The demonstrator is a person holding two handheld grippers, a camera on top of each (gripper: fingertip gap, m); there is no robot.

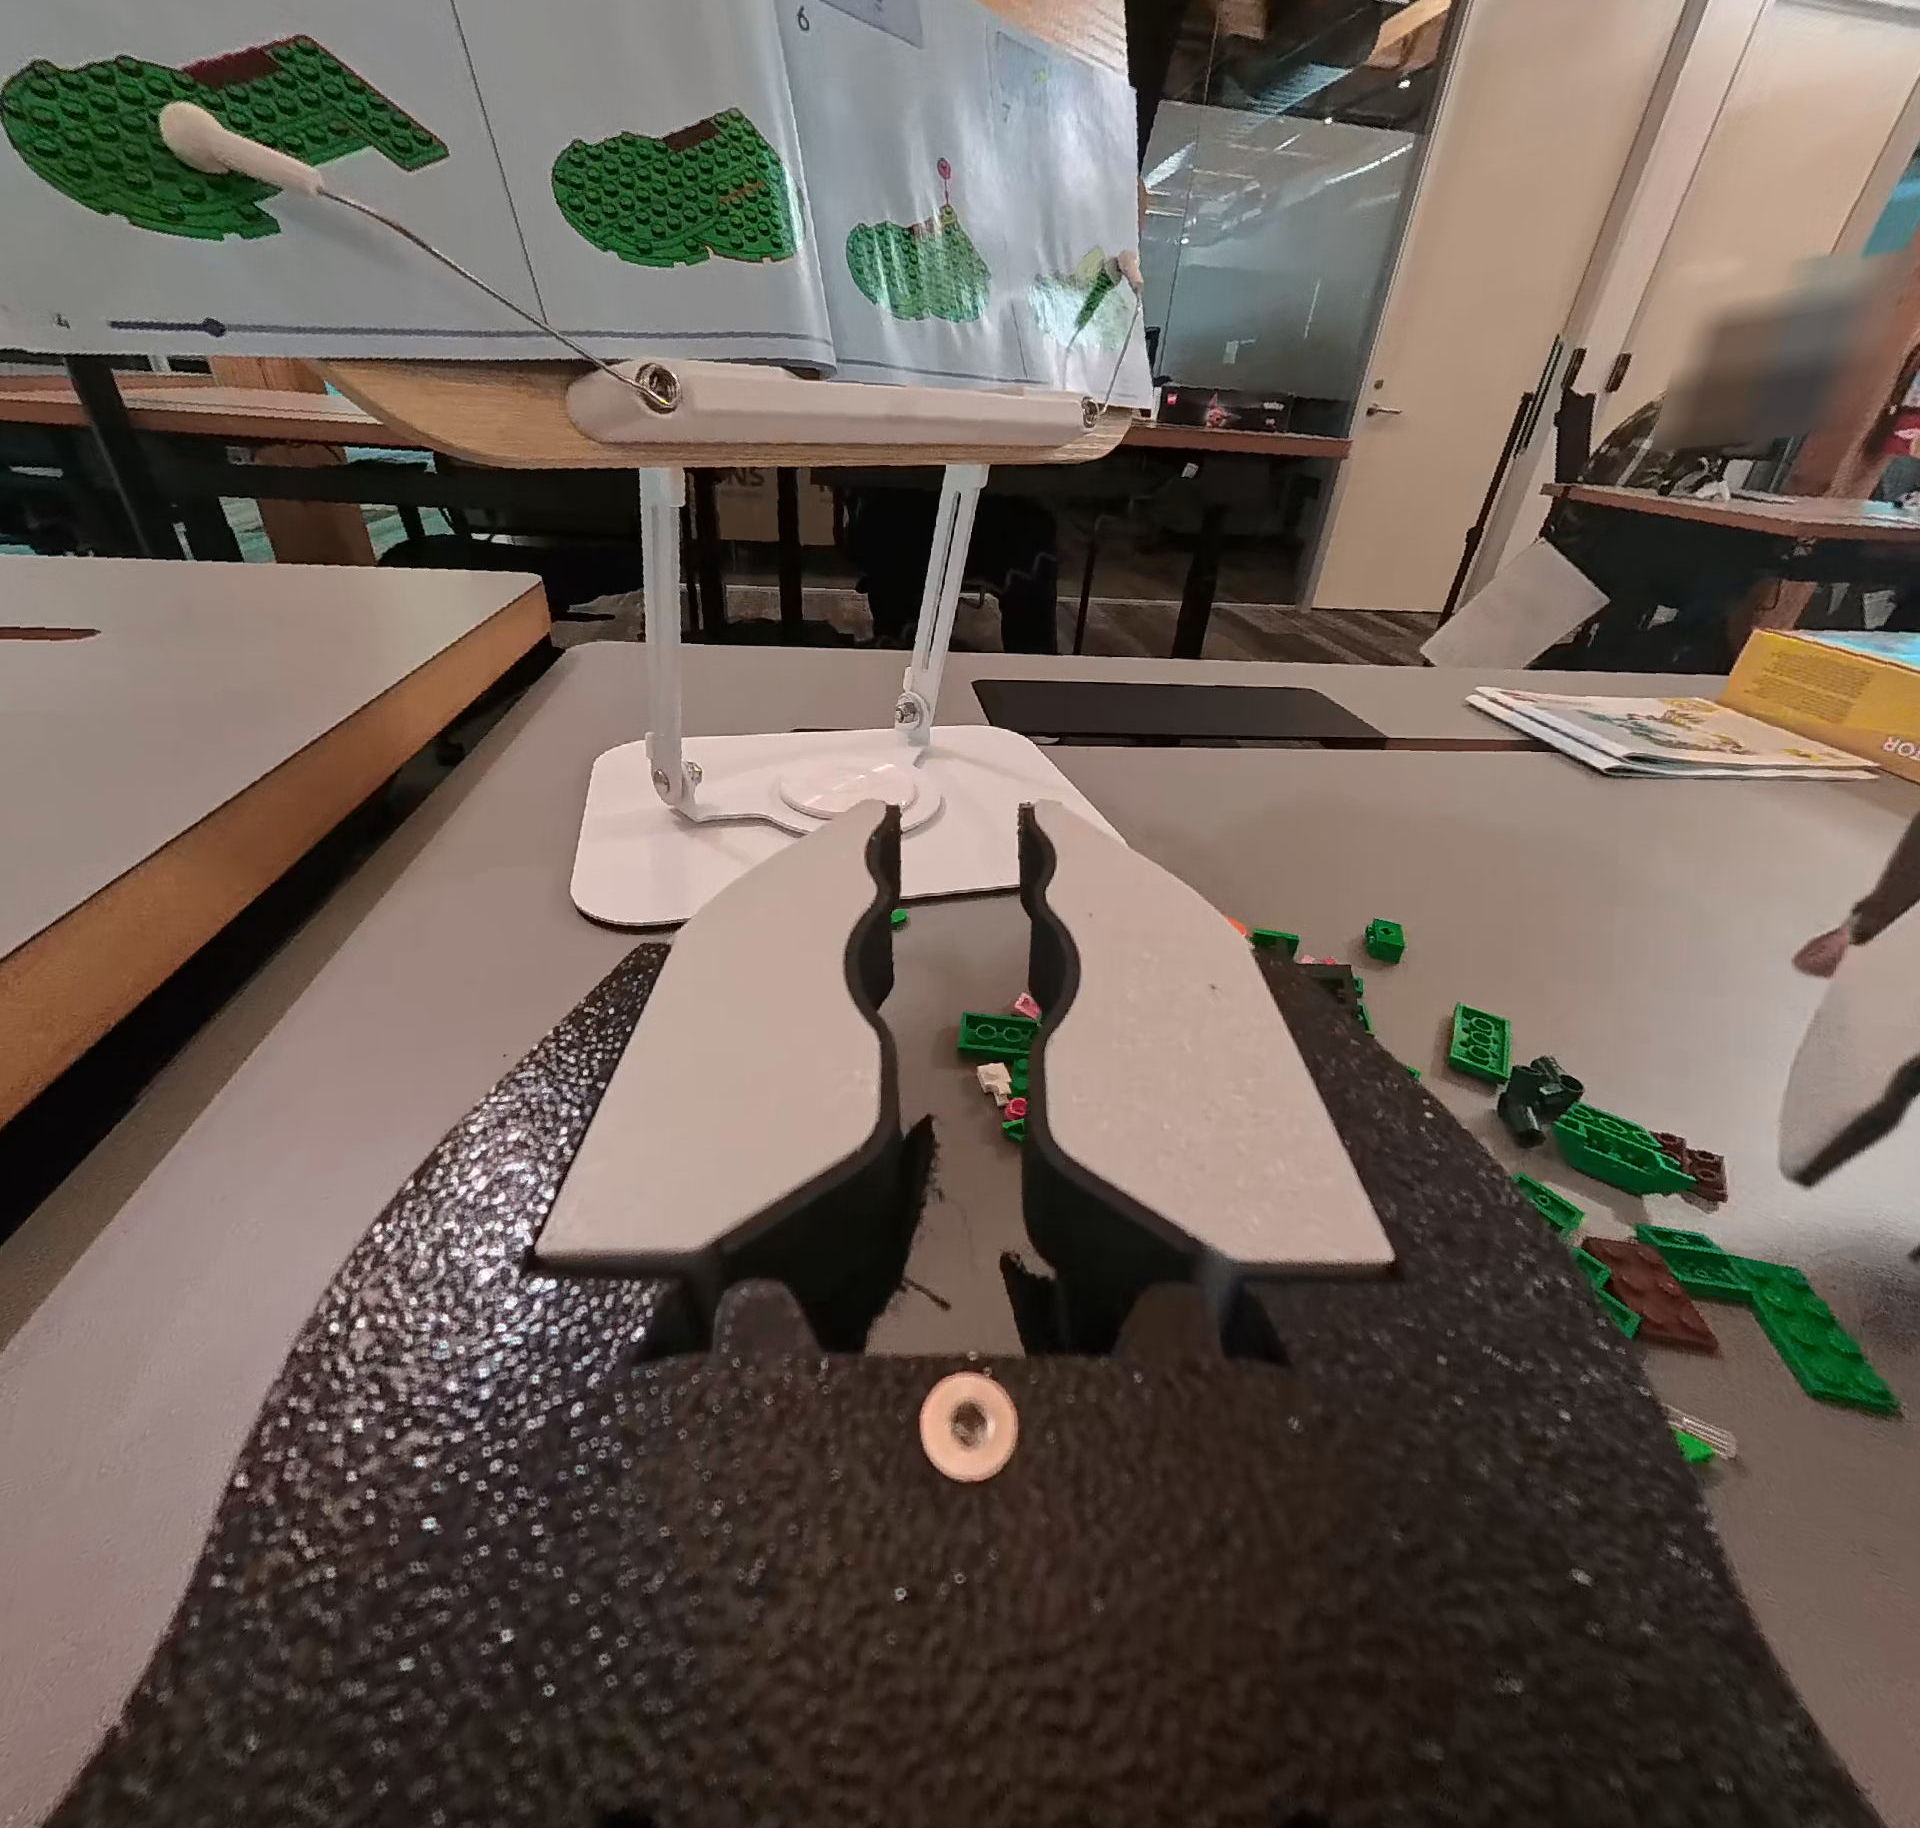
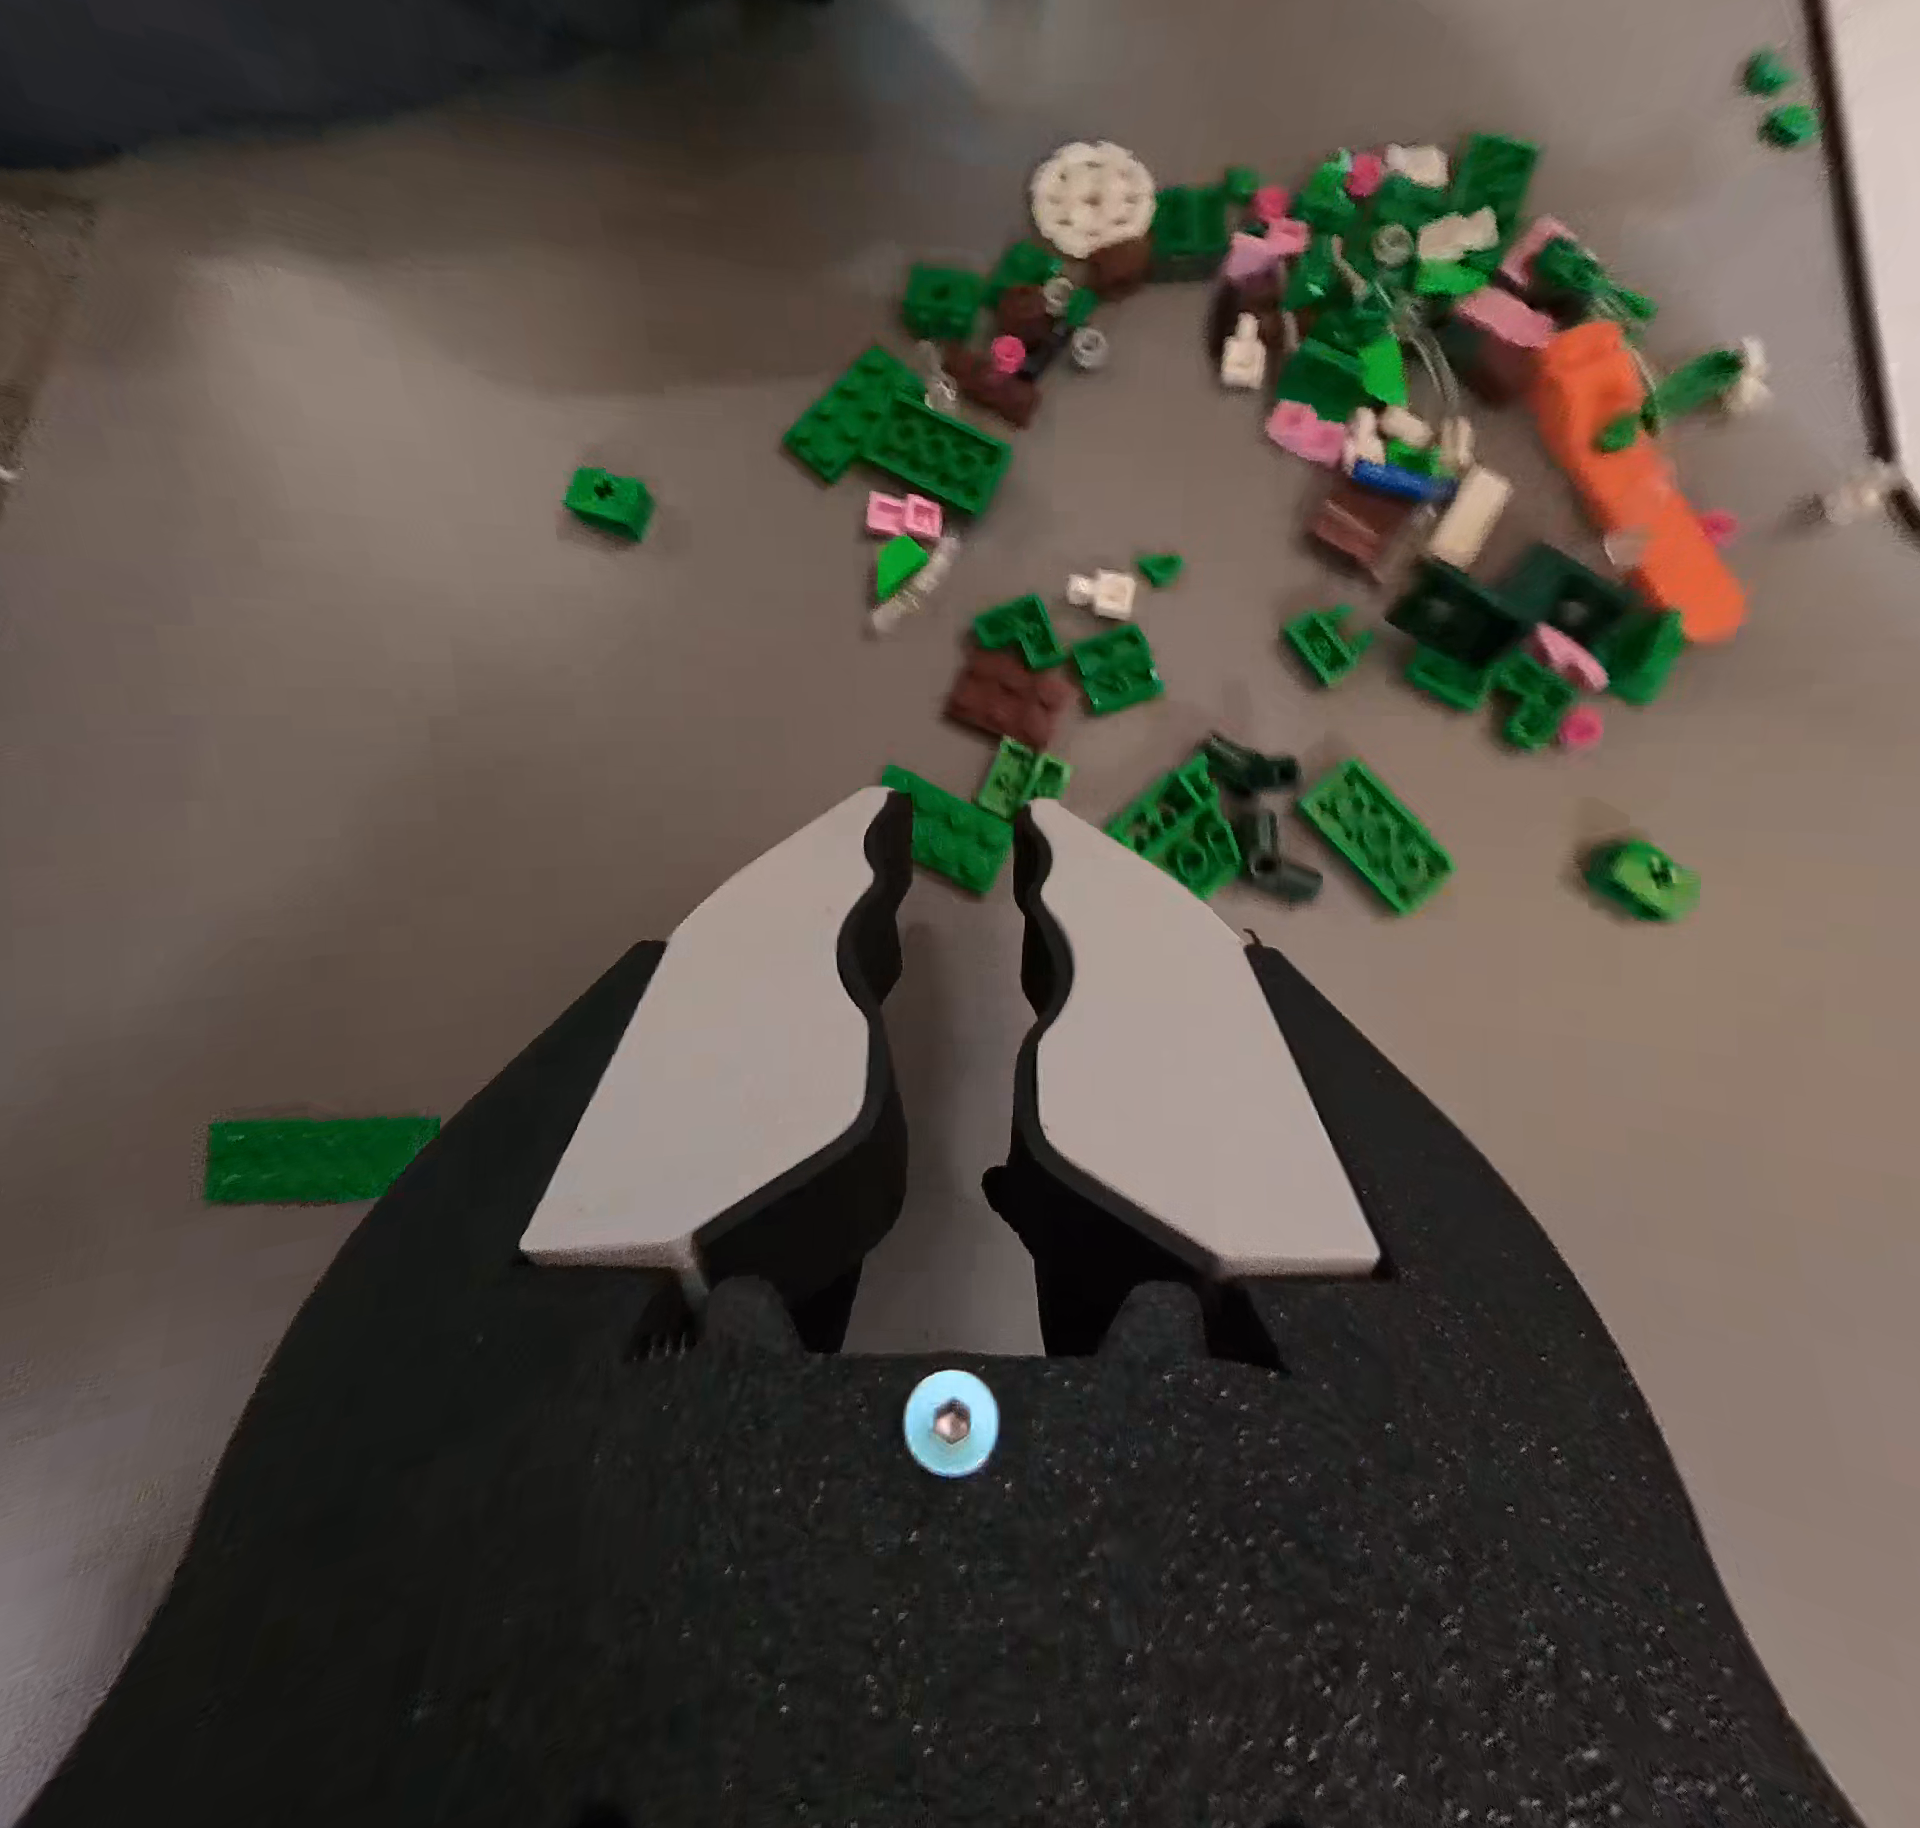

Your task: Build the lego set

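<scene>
My left gripper (image 1: 958, 828) is open and empty, held above the grey table (image 1: 312, 1207) and pointing at the white stand base (image 1: 665, 843). Loose Lego pieces (image 1: 1621, 1144), mostly green and brown, lie to its right. My right gripper (image 2: 962, 822) is open and looks down on the pile of loose pieces (image 2: 1351, 407). A green plate (image 2: 961, 848) lies on the table between and just beyond its fingertips; I cannot tell whether they touch it. A flat green plate (image 2: 312, 1160) lies apart at the left. The right wrist view is motion-blurred.
An open instruction booklet (image 1: 623, 168) rests on a wood-and-white stand. An orange brick separator (image 2: 1621, 469) and a white round plate (image 2: 1091, 194) lie in the pile. More booklets (image 1: 1662, 734) and a yellow box (image 1: 1839, 687) sit far right. A second table (image 1: 208, 698) stands to the left. My hands' fingertips stand some 20 cm from each other. From my right tips it is roughly 15 cm to the flat green plate (image 2: 312, 1160); from my left, 35 cm.
</scene>
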